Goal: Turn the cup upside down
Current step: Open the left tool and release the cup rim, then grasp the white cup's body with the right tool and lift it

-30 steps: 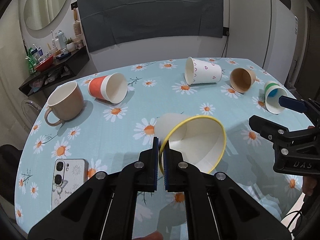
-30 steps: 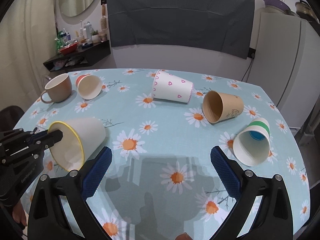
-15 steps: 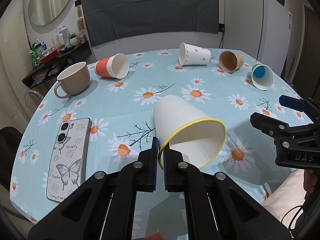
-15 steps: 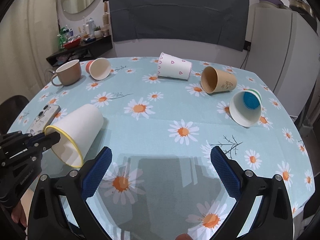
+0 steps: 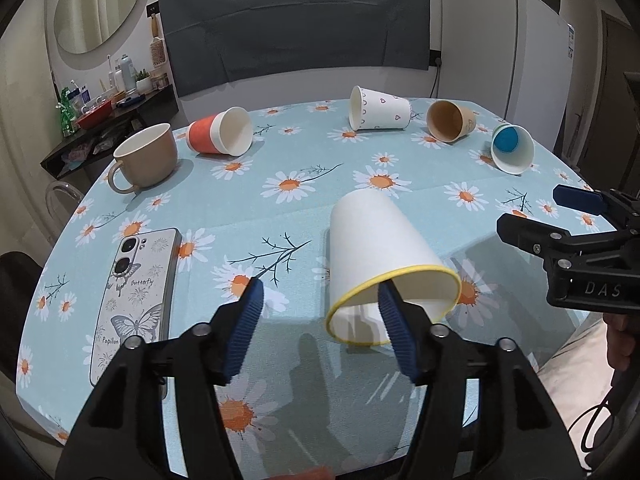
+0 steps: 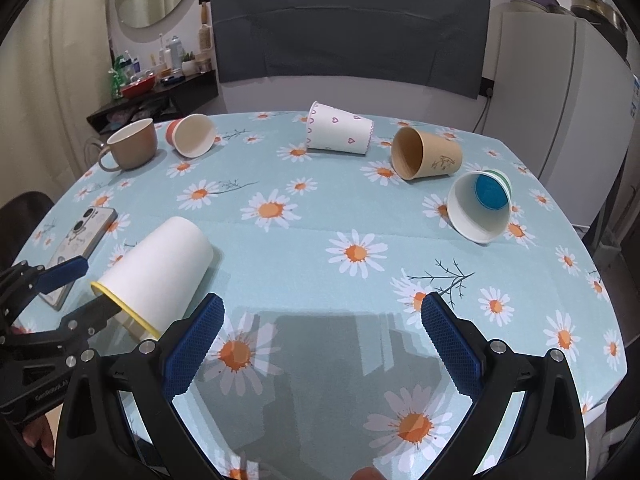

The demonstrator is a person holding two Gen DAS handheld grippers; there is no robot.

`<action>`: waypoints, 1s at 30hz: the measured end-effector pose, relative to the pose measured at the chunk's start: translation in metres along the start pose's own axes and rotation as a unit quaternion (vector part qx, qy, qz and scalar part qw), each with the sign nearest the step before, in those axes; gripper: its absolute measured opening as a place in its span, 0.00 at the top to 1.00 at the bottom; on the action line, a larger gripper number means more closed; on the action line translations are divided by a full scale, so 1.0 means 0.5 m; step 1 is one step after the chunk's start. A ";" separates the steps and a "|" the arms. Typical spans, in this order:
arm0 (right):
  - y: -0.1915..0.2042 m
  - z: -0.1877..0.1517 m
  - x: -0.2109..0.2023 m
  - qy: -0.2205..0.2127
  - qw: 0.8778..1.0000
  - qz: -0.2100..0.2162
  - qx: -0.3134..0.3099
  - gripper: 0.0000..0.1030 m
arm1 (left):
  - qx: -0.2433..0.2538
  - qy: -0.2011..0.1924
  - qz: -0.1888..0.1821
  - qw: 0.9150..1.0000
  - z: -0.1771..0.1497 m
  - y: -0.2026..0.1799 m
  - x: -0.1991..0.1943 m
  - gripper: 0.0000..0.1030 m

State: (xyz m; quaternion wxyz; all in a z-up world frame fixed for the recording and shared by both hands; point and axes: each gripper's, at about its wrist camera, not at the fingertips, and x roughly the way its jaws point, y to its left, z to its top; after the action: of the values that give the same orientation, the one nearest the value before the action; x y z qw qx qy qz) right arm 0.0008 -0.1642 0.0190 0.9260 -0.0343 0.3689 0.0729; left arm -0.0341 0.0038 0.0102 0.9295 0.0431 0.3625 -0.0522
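Phone [image 5: 136,300] left of cup [image 5: 380,248] on table [image 5: 320,184]

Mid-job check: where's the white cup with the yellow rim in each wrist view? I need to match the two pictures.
Left wrist: the yellow-rimmed cup lies on its side at lower centre, mouth toward the camera, one finger of the open left tongs inside its rim.
Right wrist: the same cup lies at lower left, just left of the open right tongs.
Shared landmark: the phone lies left of the cup in both.
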 end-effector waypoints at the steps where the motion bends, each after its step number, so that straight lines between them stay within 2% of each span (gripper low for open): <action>1: 0.001 0.000 0.001 0.001 1.000 0.000 -0.001 0.08 | -0.003 0.001 -0.002 1.000 -0.002 0.004 0.000 0.35; 2: 0.002 0.001 0.002 0.002 1.000 0.000 -0.002 0.08 | -0.004 0.002 -0.002 1.000 -0.004 0.007 -0.001 0.27; 4: 0.004 0.002 0.003 0.003 1.000 -0.001 -0.003 0.08 | -0.005 0.000 0.001 1.000 -0.009 0.014 -0.005 0.19; 8: 0.007 0.009 0.004 0.004 1.000 -0.003 -0.006 0.08 | -0.004 -0.003 0.006 1.000 -0.016 0.026 -0.015 0.09; 18: 0.023 0.042 0.000 0.013 1.000 0.010 -0.016 0.08 | 0.000 -0.013 0.030 0.999 -0.025 0.070 -0.039 0.06; 30: 0.087 0.092 0.019 0.057 0.996 0.044 -0.047 0.08 | -0.018 -0.012 0.040 0.999 -0.024 0.126 -0.032 0.06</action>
State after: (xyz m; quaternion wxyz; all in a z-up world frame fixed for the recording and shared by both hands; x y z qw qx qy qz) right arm 0.0320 -0.1148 0.0454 0.8967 -0.0657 0.4185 0.1286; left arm -0.0455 0.0689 0.0149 0.9356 0.0405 0.3505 -0.0095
